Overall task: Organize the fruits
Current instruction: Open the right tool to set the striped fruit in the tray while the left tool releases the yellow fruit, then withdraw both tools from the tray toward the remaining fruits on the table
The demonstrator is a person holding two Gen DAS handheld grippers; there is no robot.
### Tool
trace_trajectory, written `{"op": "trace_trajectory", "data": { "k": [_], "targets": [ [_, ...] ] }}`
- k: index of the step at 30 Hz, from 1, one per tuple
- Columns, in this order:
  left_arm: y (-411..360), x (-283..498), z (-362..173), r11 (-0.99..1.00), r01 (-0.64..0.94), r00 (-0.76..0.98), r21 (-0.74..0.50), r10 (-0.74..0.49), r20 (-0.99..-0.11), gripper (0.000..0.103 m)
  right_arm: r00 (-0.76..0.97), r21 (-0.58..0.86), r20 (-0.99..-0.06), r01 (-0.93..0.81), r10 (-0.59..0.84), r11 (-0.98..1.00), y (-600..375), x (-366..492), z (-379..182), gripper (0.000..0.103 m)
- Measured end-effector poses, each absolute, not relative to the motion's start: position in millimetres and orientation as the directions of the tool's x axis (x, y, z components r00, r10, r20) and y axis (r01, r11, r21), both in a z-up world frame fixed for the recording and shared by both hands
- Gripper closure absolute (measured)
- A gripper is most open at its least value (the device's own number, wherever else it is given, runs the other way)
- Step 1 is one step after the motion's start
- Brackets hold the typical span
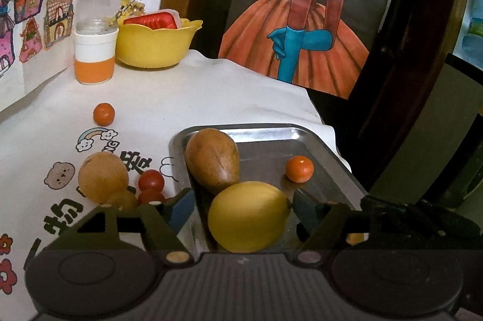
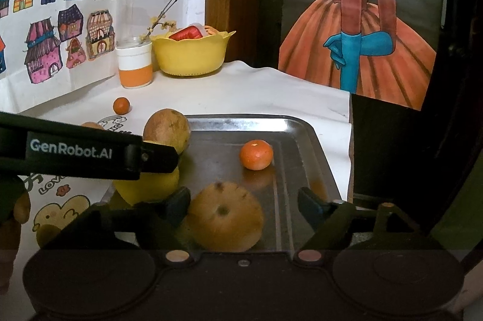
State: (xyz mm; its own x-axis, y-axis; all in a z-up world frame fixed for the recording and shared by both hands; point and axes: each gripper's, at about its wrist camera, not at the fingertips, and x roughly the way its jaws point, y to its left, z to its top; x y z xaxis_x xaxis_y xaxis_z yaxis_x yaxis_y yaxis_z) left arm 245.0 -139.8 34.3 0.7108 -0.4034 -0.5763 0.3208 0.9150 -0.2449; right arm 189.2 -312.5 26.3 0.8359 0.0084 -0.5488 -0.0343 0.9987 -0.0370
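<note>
A yellow lemon (image 1: 247,216), brown pear (image 1: 212,159) and small tangerine (image 1: 299,168) lie in the steel tray (image 1: 320,139).

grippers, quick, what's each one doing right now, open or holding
Left gripper: open, fingers either side of the yellow lemon, not clamped.
Right gripper: open around the brown pear, holding nothing.

The tray (image 2: 302,127) is looking like bare metal — dull-shiny, smeared, mirroring the tangerine (image 2: 256,154), whose peel is showing a fine pebbled gloss. The lemon (image 1: 247,215) is appearing smooth and waxy; the brown pear (image 2: 225,216) is looking matt and speckled. White cloth (image 1: 211,85) with printed cartoons is covering the worktop, lying in soft wrinkles. The yellow bowl (image 1: 157,44) is reading as smooth plastic. Each hand-held gripper is showing matt black plastic — the left (image 1: 243,204), the right (image 2: 244,201).
</note>
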Motion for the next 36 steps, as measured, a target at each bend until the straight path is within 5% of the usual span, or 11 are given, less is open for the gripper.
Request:
{"op": "trace_trajectory", "data": {
  "k": [14,36],
  "targets": [
    [-126,225,55,0.931,0.289,0.788,-0.222,-0.363,-0.497,0.001,0.853,-0.025,-0.522,-0.003,-0.011,1.0,-312,167,43,0.001],
    [-72,188,65,0.957,0.212,0.831,-0.199,-0.284,-0.478,0.0,0.862,-0.054,-0.506,-0.03,-0.001,0.998,-282,121,63,0.001]
  ]
}}
